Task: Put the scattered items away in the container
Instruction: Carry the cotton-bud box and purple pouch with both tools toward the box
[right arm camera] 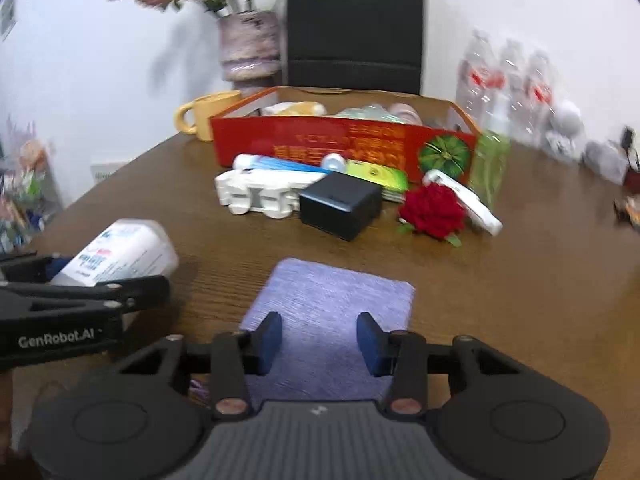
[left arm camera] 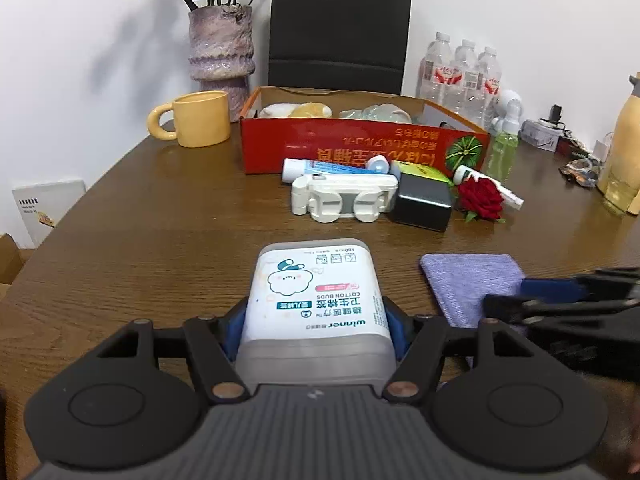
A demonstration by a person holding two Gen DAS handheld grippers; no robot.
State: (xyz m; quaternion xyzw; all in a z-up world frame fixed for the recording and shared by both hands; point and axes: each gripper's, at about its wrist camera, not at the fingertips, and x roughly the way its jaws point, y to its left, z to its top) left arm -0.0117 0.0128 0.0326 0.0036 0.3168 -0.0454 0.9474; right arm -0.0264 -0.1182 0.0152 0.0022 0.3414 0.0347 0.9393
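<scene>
The left tongs are closed across the flanks of the cotton-bud box, a rounded, translucent plastic tub with a glossy white printed label; the blue pads press its two long sides, probably because those flat faces give the firmest purchase on slippery plastic. The tub lies lengthwise along the fingers, pointing toward the red cardboard box, the likely container, which stands open-topped at the far side of the bench with some pale wrapped items already inside. The right tongs are spread wide and hold nothing, poised over the near edge of the folded purple cloth, a soft, ribbed-looking square lying flat on the wood grain; whether the pads touch it cannot be told. Just before the red box cluster a white plastic gadget, a matte black box, a blue-and-white tube and a red fabric rose, all awaiting collection.
</scene>
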